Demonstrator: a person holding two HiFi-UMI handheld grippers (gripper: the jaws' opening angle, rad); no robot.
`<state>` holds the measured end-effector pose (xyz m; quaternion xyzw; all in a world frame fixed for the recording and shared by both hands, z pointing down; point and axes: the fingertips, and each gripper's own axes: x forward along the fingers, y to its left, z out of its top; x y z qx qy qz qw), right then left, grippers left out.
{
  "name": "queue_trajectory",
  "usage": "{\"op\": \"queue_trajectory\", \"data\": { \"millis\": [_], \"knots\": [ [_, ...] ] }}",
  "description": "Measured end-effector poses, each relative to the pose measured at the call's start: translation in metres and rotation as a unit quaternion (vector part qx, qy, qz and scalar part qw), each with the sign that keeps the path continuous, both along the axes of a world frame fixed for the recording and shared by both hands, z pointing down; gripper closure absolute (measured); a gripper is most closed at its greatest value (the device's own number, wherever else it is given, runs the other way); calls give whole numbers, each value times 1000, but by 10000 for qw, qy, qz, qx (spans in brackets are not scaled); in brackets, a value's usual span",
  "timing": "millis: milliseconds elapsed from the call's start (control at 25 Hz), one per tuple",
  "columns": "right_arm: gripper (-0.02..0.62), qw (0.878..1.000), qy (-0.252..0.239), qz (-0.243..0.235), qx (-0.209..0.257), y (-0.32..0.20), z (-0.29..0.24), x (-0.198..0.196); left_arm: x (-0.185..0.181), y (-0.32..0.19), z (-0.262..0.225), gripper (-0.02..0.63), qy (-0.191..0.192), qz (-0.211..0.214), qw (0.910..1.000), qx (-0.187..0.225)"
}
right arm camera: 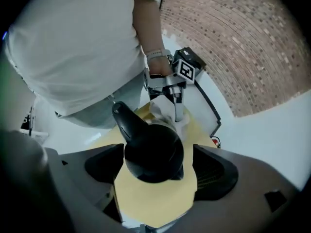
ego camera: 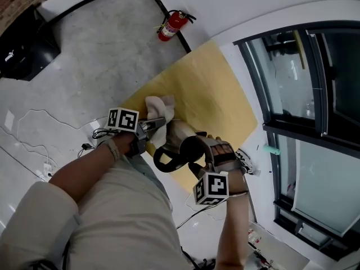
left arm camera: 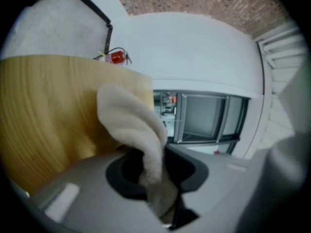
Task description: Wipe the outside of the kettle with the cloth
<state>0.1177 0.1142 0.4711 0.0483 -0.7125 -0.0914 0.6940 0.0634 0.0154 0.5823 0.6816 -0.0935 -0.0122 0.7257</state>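
Note:
A kettle (ego camera: 181,142) with a black lid and a black handle stands on the yellow table (ego camera: 208,83) near its front edge. My left gripper (ego camera: 153,122) is shut on a white cloth (ego camera: 160,107), which lies against the far side of the kettle. In the left gripper view the cloth (left arm camera: 131,120) rises from between the jaws. My right gripper (ego camera: 198,152) is at the kettle's top. In the right gripper view the kettle (right arm camera: 154,154) sits between that gripper's (right arm camera: 154,168) open jaws, with a gap showing on the right side. Behind it are the left gripper (right arm camera: 176,108) and the cloth (right arm camera: 163,111).
A red fire extinguisher (ego camera: 171,26) stands by the wall beyond the table. A dark-framed window (ego camera: 304,94) runs along the right. Cables (ego camera: 34,128) trail over the grey floor at the left, and a black object (ego camera: 25,49) sits at the far left.

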Motion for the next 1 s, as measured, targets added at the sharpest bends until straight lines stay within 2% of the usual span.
{"op": "queue_trajectory", "data": {
  "millis": [40, 120, 200, 280, 360, 440, 480, 520, 560, 600, 640, 680, 720, 760, 800, 840, 920, 1000],
  "knots": [
    [176, 9999, -66, -43, -80, 2, 7, -7, 2, 1, -1, 515, 24, 12, 10000, -19],
    [168, 9996, -135, 203, -110, 5, 17, -16, 9, 0, -10, 515, 112, 14, 9999, 60],
    [167, 9958, -174, 900, -57, 5, 18, -19, 18, -2, -32, 515, 297, 28, 9990, 333],
    [167, 9819, -388, 1856, 19, 5, 17, -24, 29, -4, -64, 515, 551, 91, 9950, 823],
    [167, 9636, -704, 2576, 158, 6, 16, -32, 39, 0, -91, 515, 603, 381, 9837, 1651],
    [167, 9530, -891, 2882, 289, 6, 17, -37, 48, 6, -80, 515, 95, 895, 9614, 2602],
    [166, 9504, -943, 2946, 319, 5, 18, -38, 50, 6, -57, 514, -307, 1084, 9521, 2842],
    [163, 9480, -995, 3005, 319, 5, 19, -39, 49, 4, -28, 514, -671, 1181, 9511, 2774],
    [159, 9450, -1063, 3079, 295, 5, 20, -40, 46, 2, -4, 514, -885, 1222, 9572, 2468],
    [154, 9417, -1135, 3156, 261, 4, 20, -42, 43, 3, 2, 515, -872, 1261, 9641, 2169],
    [149, 9391, -1192, 3214, 232, 4, 21, -42, 41, 7, -15, 520, -614, 1333, 9663, 2116],
    [147, 9375, -1228, 3247, 220, 4, 21, -42, 41, 14, -50, 519, -192, 1441, 9608, 2362],
    [147, 9366, -1244, 3267, 229, 3, 21, -41, 43, 24, -89, 515, 229, 1564, 9470, 2797],
    [147, 9360, -1238, 3285, 248, 2, 21, -39, 46, 33, -118, 514, 497, 1673, 9289, 3266],
    [147, 9357, -1204, 3305, 256, 3, 22, -38, 49, 38, -128, 513, 572, 1750, 9148, 3595],
    [146, 9355, -1150, 3331, 253, 4, 22, -38, 50, 38, -118, 518, 508, 1784, 9126, 3645],
    [145, 9330, -1087, 3419, 283, 5, 23, -36, 47, 24, -58, 518, 12, 1729, 9321, 3182],
    [141, 9287, -1047, 3543, 327, 5, 23, -36, 37, 15, 6, 520, -554, 1800, 9502, 2484]
  ]
}}
